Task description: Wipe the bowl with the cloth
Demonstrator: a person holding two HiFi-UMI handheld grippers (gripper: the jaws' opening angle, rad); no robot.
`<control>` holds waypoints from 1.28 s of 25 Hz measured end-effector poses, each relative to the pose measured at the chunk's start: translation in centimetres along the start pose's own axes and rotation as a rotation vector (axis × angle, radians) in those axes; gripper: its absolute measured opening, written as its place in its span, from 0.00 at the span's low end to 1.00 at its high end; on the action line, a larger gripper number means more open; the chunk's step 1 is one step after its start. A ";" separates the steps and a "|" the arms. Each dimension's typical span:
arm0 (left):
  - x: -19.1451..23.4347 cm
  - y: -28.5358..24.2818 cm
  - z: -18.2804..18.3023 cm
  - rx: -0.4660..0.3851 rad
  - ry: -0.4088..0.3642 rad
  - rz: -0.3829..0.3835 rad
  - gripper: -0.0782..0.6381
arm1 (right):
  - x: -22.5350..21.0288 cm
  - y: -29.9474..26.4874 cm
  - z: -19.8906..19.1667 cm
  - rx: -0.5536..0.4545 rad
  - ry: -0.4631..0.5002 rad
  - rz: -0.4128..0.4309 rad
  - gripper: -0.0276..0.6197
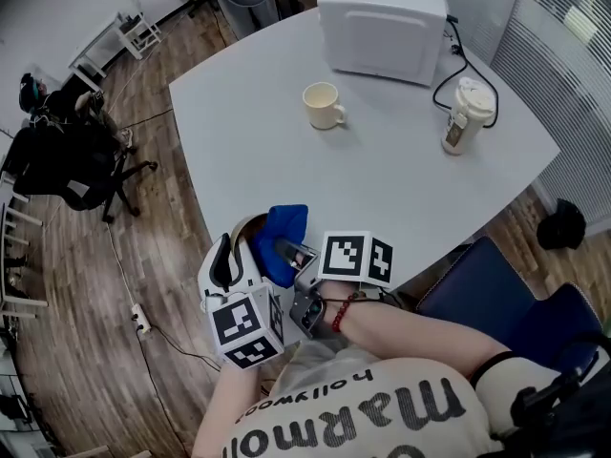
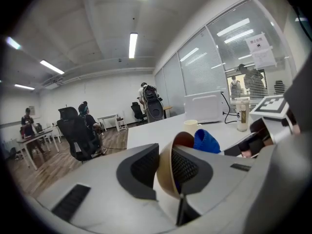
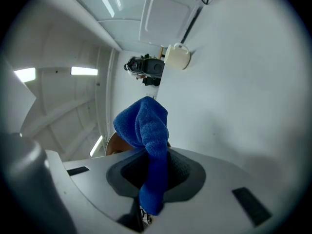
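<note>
In the left gripper view a tan bowl stands on edge between the pads of my left gripper, which is shut on its wall. The head view shows the same bowl held off the near edge of the table, with the left gripper at its rim. My right gripper is shut on a blue cloth whose bunched end lies in the bowl's opening. From the right gripper view, the cloth hangs between that gripper's jaws, and the bowl peeks out behind it.
On the grey table stand a cream mug, a white boxy appliance with a black cable, and a lidded paper cup. A blue chair is at my right. A black office chair stands on the wood floor at left.
</note>
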State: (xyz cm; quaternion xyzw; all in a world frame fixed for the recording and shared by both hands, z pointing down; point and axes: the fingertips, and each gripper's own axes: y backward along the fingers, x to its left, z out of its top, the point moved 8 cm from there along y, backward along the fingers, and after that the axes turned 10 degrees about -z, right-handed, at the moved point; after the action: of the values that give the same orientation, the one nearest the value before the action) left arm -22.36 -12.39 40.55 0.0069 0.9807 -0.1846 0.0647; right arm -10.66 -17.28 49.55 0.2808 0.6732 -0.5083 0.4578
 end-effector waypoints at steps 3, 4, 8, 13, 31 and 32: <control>0.3 -0.3 0.1 -0.001 0.049 -0.009 0.22 | -0.1 0.1 0.2 0.015 -0.001 -0.003 0.14; 0.3 -0.4 0.1 0.002 0.060 -0.019 0.22 | 0.0 0.2 0.5 0.008 0.023 -0.006 0.14; 0.3 -0.6 0.5 0.003 0.106 -0.060 0.20 | 2.6 1.3 2.1 -0.040 0.237 0.028 0.14; -0.1 -0.6 2.0 -0.031 0.157 -0.133 0.17 | 7.1 2.2 2.2 -0.019 0.671 0.041 0.14; 0.8 1.9 6.1 -0.116 0.103 -0.115 0.19 | 12.6 1.1 2.6 0.003 1.058 -0.096 0.14; 0.8 2.0 6.1 -0.117 0.098 -0.106 0.19 | 12.7 1.2 2.4 -0.028 1.091 -0.115 0.14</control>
State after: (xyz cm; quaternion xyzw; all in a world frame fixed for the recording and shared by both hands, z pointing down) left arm -22.32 -12.76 34.09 -0.0397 0.9907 -0.1298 0.0070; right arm -14.24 -20.31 37.43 0.4603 0.8339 -0.3041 0.0173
